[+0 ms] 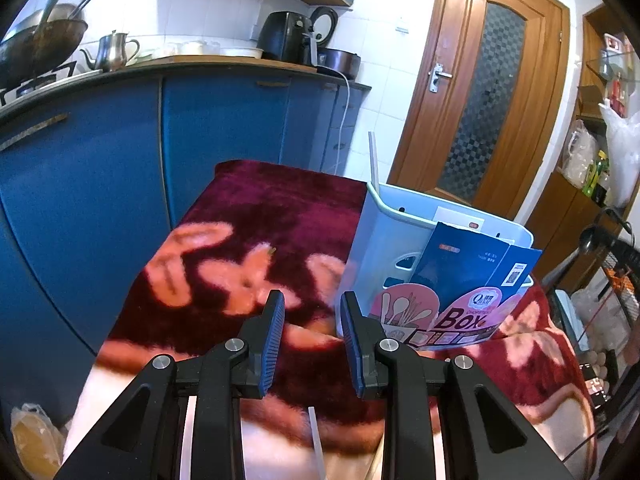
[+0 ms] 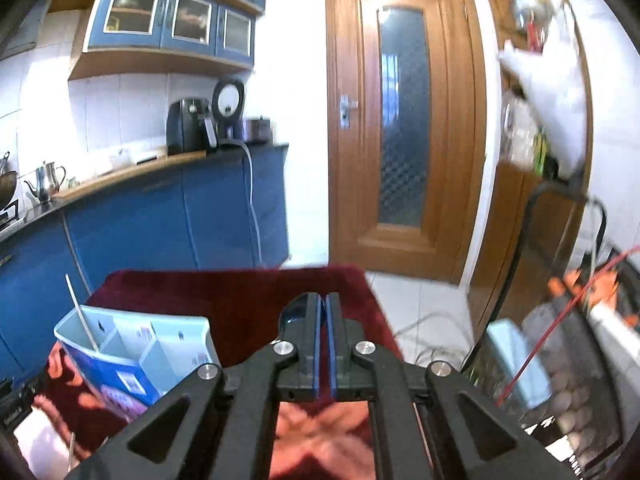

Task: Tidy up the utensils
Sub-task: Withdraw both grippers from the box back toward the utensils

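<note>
In the left wrist view, the left tool (image 1: 313,318) hovered above the table (image 1: 248,208), which was covered with a dark red plush cloth patterned in pink. Its blue-padded fingers (image 1: 274,344) stood moderately apart with nothing between them. Just to the right of that tool stood the pale blue utensil box (image 1: 384,236), resting on the cloth, with a dark blue card (image 1: 460,268) and a pink label reading "Box" (image 1: 460,316) propped against its near side. A thin white stick (image 1: 374,158) rose upright from the far left corner of the box. A white strip (image 1: 316,436) lay on the cloth beneath the tool, nearer the camera than the box. Only this view showed the wok (image 1: 36,44) and the steel teapot (image 1: 114,50) up close on the counter behind the box.

In the right wrist view, the right tool (image 2: 323,316) was closed nearly completely, its blue pads almost meeting, and a dark spoon (image 2: 294,314) was gripped there, its bowl showing at the left of the fingers. The utensil box (image 2: 136,340) sat to the left of this tool and lower in the frame, and here its inner dividers and compartments were visible, with the white stick (image 2: 80,312) standing in the leftmost compartment. This view alone showed the blue wall cabinets (image 2: 172,20) above the box.
</note>
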A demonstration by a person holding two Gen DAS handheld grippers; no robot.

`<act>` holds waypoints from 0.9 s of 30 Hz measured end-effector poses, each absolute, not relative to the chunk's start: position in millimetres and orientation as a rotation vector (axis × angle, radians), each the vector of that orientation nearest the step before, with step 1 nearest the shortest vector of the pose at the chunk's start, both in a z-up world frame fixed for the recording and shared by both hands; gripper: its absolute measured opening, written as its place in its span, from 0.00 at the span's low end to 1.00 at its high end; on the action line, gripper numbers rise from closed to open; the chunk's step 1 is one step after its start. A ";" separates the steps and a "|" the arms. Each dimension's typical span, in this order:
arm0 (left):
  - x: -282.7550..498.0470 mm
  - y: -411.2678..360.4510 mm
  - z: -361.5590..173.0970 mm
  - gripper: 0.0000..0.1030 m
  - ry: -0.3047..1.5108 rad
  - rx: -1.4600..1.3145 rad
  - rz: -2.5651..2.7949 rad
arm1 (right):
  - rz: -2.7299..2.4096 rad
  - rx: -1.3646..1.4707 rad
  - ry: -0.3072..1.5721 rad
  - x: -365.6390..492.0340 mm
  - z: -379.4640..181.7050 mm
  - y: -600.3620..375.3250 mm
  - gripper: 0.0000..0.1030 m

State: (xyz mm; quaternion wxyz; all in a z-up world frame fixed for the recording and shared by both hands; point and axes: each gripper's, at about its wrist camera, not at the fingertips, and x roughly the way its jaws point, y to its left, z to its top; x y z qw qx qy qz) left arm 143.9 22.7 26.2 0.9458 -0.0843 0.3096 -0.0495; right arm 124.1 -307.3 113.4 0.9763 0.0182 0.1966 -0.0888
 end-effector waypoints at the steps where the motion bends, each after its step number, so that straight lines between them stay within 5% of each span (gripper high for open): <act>1: 143.6 23.1 26.4 0.28 0.628 -0.173 -0.101 | -0.177 0.029 0.386 123.2 117.8 -304.9 0.04; 19: 139.5 33.3 29.6 0.28 0.621 -0.195 -0.109 | -0.035 -0.319 0.390 149.8 91.5 -211.9 0.04; 23: 139.2 35.7 29.9 0.28 0.627 -0.200 -0.112 | 0.051 -0.237 0.413 148.0 89.9 -211.9 0.18; 27: 138.3 39.0 30.3 0.29 0.634 -0.208 -0.114 | 0.087 -0.161 0.407 143.6 93.6 -217.5 0.20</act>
